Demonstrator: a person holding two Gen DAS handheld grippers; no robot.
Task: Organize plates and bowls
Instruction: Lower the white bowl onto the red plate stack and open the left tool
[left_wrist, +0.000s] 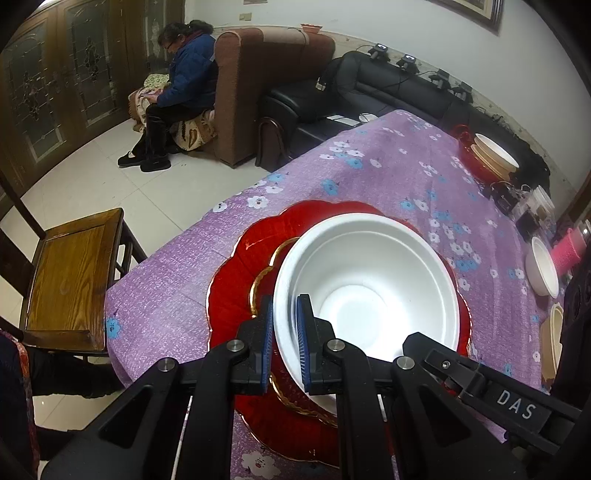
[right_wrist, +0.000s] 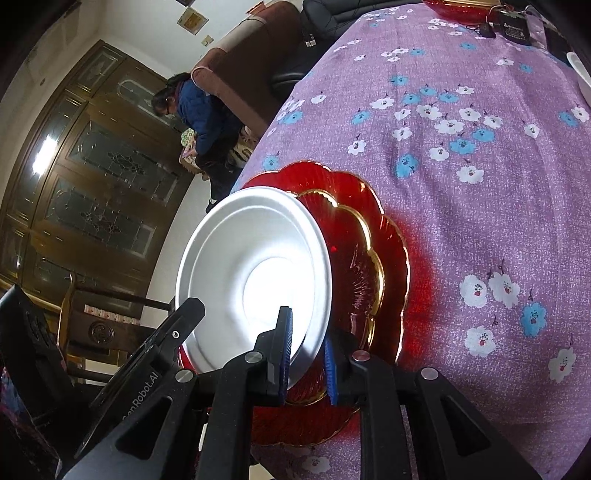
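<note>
A white foam bowl (left_wrist: 369, 280) (right_wrist: 255, 266) sits tilted over a small gold-rimmed red plate (left_wrist: 264, 280) (right_wrist: 354, 280), which is stacked on a larger scalloped red plate (left_wrist: 229, 288) (right_wrist: 395, 258) on the purple flowered tablecloth (left_wrist: 388, 173). My left gripper (left_wrist: 286, 299) is shut on the bowl's near-left wall, one blue pad inside and one outside. My right gripper (right_wrist: 306, 325) straddles the opposite rim with its jaws slightly apart. Its inner pad lies against the bowl, and a thin gap shows at the outer pad. Whether the bowl's base rests on the plate is hidden.
At the table's far right stand a red plate with cream bowls (left_wrist: 491, 151), another white bowl (left_wrist: 543, 269), a cream bowl (left_wrist: 552, 339), a pink object (left_wrist: 569, 247) and electronics (left_wrist: 517, 195). A wooden chair (left_wrist: 70, 280) stands at the table's left edge. A person (left_wrist: 181, 88) sits beyond.
</note>
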